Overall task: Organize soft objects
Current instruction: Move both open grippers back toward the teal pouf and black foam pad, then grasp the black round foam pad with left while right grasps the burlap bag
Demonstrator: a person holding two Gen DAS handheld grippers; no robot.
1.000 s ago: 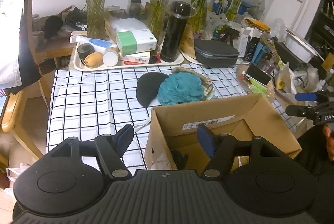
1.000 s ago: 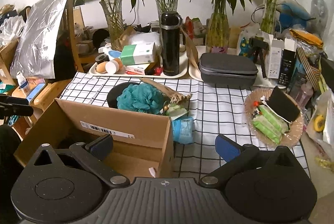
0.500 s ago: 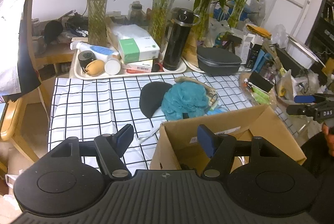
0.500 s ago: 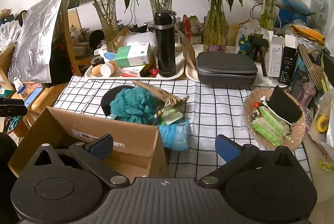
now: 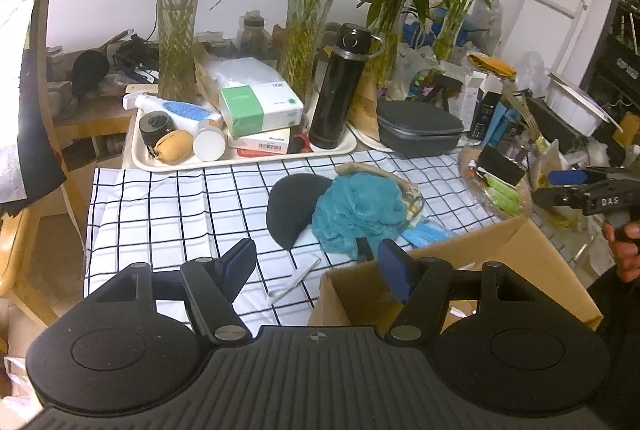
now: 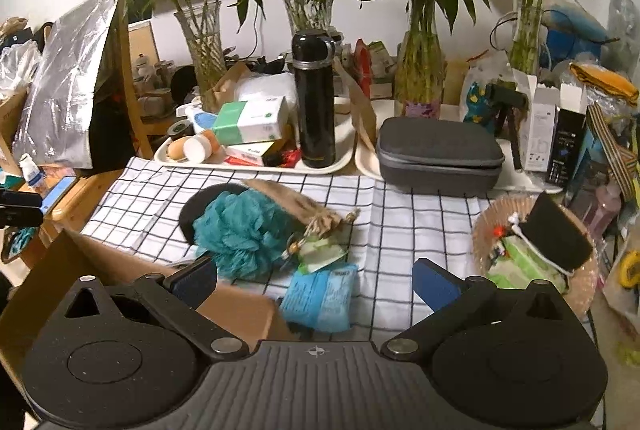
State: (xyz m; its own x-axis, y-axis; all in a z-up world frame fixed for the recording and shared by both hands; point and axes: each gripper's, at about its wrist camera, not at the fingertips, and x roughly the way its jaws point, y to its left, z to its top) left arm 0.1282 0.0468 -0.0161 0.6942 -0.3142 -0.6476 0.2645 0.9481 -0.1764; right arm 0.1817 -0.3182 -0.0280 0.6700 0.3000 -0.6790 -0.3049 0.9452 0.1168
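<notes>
dim warm indoor light, soft shadows, strong fisheye bending and dark corners, glare on foil sheet (image 6: 68, 97), slight blur on cardboard box (image 6: 132, 270) edge

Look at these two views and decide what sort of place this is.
Most likely a lived-in home, at a cluttered table. A checked tablecloth covers it, bamboo stems stand in glass vases behind, and a teal bath pouf lies beside a cardboard box.

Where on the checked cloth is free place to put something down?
The cloth is bare between the tray and the black pad. A second bare strip lies between the burlap pouch and the wicker plate. Around the teal sponge it is crowded.
</notes>
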